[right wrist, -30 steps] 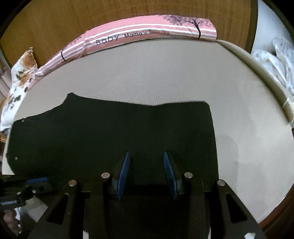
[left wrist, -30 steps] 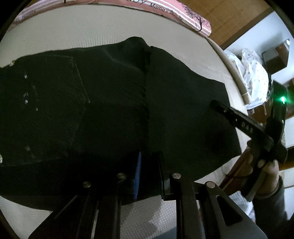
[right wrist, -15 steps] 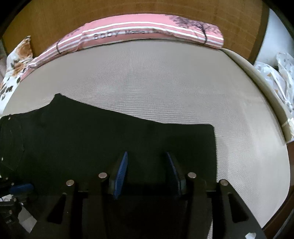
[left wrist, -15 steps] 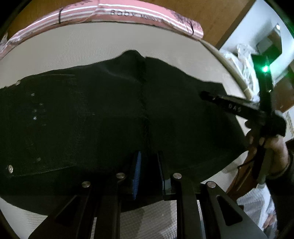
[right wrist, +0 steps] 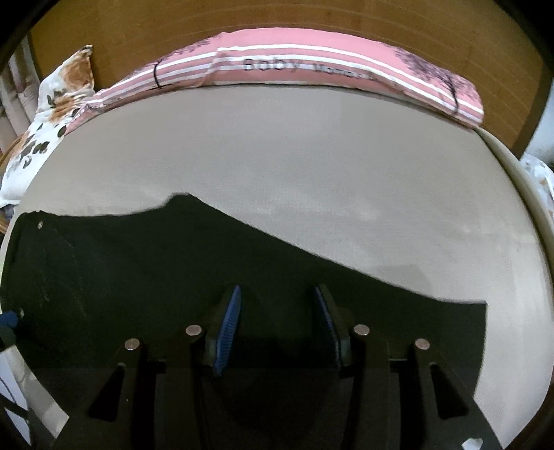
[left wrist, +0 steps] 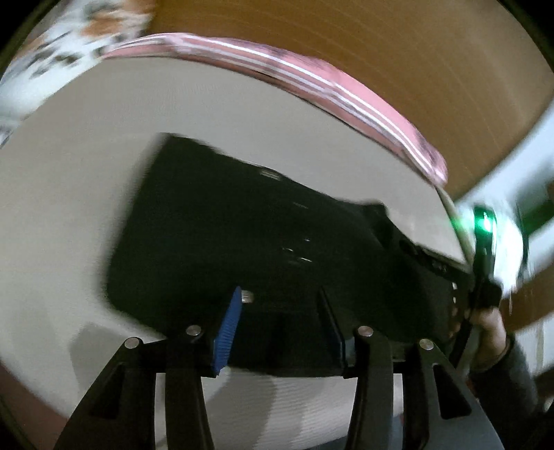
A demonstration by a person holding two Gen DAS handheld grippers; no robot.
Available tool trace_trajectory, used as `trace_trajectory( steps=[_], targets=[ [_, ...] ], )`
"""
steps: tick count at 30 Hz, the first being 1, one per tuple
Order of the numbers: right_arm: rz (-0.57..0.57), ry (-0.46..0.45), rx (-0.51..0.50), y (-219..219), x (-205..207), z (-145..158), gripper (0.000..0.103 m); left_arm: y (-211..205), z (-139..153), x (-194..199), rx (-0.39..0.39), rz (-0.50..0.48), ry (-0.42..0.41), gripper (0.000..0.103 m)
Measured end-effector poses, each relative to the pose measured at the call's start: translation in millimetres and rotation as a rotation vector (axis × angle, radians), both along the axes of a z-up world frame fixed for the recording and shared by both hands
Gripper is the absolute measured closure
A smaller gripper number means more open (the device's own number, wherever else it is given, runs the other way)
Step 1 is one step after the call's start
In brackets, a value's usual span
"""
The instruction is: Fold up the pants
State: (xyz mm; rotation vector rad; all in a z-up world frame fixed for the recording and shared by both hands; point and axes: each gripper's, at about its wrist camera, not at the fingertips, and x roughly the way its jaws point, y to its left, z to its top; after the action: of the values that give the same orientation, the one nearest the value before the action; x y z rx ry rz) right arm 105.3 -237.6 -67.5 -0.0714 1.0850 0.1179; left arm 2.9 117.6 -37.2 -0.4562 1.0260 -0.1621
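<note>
Black pants (left wrist: 242,225) lie flat on a beige mattress (right wrist: 311,155), folded into one long dark strip (right wrist: 173,270). My left gripper (left wrist: 280,304) hovers over the near edge of the strip. Its jaws are opening, with fabric below them but no pad pressing on it; this view is motion-blurred. My right gripper (right wrist: 277,301) stands open above the middle of the strip, holding nothing. In the left wrist view a person's hand (left wrist: 491,329) holds the right gripper's handle, which shows a green light (left wrist: 484,221) at the right.
A pink striped pillow (right wrist: 311,65) and a floral pillow (right wrist: 59,104) lie along the far side against a wooden headboard (right wrist: 138,27). Bare mattress stretches beyond the pants. The mattress edge (right wrist: 526,194) curves down the right.
My left gripper's jaws have spread apart and let go of the fabric, and its view has swung toward the pants' left end. The right gripper has slid left along the pants, still open.
</note>
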Motion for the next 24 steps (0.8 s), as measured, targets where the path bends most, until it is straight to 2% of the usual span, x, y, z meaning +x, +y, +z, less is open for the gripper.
trace_trajectory(
  steps=[6,8,10,15,22,24],
  targets=[
    [0.046,0.019,0.027,32.2,14.0,-0.8,0.061,71.4,4.2,-18.1,-0.043,0.180,-0.013,0.054],
    [0.065,0.020,0.010,44.2,15.7,-1.5,0.061,88.4,2.5,-24.2,-0.094,0.214,-0.014,0.053],
    [0.075,0.014,-0.004,52.4,16.5,0.2,0.061,94.5,-1.1,-29.6,-0.148,0.234,-0.002,0.051],
    [0.081,0.011,0.075,58.0,8.2,15.1,0.062,108.2,-22.1,-41.6,-0.335,0.257,0.053,0.051],
    [0.116,0.009,0.126,60.5,-25.3,34.5,0.054,105.9,-47.5,-50.7,-0.507,0.283,0.116,0.050],
    [0.115,0.005,0.152,58.2,-36.2,40.4,0.053,103.5,-51.6,-50.4,-0.522,0.292,0.120,0.050]
  ],
)
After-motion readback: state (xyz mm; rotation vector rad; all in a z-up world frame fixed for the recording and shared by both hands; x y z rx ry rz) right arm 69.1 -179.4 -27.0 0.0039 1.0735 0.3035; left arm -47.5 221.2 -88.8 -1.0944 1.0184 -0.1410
